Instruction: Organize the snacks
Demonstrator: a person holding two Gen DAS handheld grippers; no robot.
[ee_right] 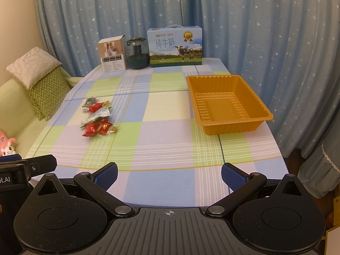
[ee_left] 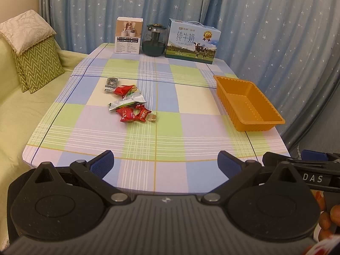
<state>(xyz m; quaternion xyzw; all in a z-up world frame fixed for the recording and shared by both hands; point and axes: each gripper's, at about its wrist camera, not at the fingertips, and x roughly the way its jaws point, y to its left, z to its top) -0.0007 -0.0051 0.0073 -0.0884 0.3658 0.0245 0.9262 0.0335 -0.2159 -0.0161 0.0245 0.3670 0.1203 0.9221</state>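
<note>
A loose pile of snacks (ee_left: 128,103) lies left of the table's middle: several red wrapped candies, a silver-green packet, a small dark sachet and a clear-wrapped sweet. It also shows in the right wrist view (ee_right: 96,118). An empty orange plastic tray (ee_left: 248,104) stands at the table's right side, and the right wrist view shows it too (ee_right: 227,104). My left gripper (ee_left: 165,163) is open and empty over the near table edge. My right gripper (ee_right: 169,175) is open and empty beside it, also at the near edge.
At the table's far edge stand a white product box (ee_left: 128,35), a dark glass jar (ee_left: 154,40) and a blue milk carton (ee_left: 192,42). A green sofa with cushions (ee_left: 36,63) lies left. Blue starred curtains hang behind and right.
</note>
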